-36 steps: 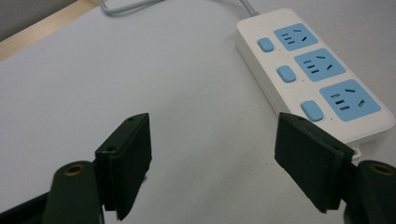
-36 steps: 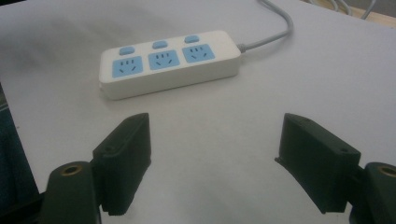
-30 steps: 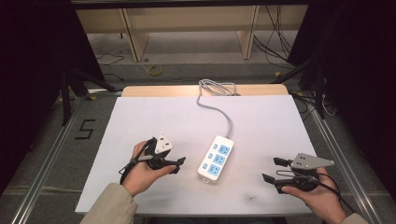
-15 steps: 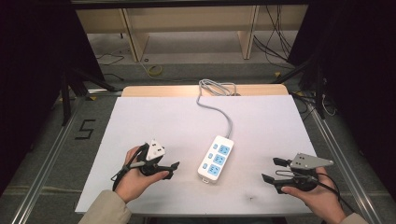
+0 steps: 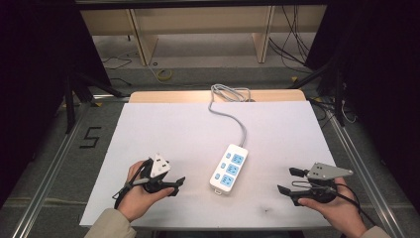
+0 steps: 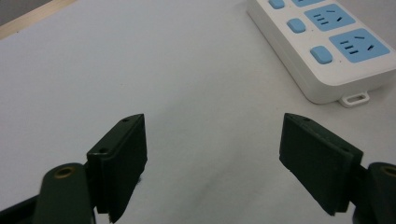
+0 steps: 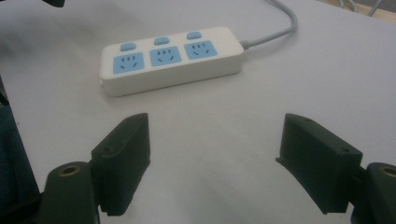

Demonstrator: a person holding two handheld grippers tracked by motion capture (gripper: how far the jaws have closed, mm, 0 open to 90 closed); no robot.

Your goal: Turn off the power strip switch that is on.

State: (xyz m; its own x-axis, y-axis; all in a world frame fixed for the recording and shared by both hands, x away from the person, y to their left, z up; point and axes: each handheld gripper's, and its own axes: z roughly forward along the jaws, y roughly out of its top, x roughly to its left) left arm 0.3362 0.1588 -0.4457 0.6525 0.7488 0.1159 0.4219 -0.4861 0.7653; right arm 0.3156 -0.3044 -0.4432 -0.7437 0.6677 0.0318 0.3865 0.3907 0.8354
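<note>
Power strip [image 5: 229,168] lies flat mid-surface, between both tools and touching neither. Near edge: left tool [image 5: 176,184] in left hand [image 5: 141,191], jaws spread, empty; right tool [image 5: 289,181] in right hand [image 5: 334,203], jaws spread, empty. White surface [image 5: 163,129] under all. Strip's grey cord [image 5: 233,106] runs off the far edge.

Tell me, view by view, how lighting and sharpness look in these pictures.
High view: white table cover brightly, evenly lit, surroundings nearly black, soft throughout. Left gripper view: power strip fairly crisp, the black jaws near the lens softer, faint shadow under them. Right gripper view: dimmer, greyish cast; strip readable; no strong glare.
</note>
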